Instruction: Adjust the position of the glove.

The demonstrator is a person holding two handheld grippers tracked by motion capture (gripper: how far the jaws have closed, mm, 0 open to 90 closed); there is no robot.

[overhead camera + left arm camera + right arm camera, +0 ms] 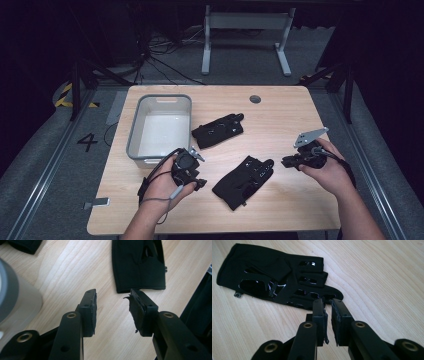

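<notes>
While both black fingerless fabric gloves (244, 181) (218, 130) lay outside the empty grey plastic bin (134, 141), the left gripper (112, 308) stood open and the right gripper (328, 312), nearly closed, held nothing.

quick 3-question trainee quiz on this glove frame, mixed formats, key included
1. True or false: the grey bin holds a glove.
2. Which tool stands at the near glove fingertips? A) left tool B) right tool
3. How many gloves lie on the table, counting the far glove?

Key: 1 false; 2 B; 3 two.
</notes>
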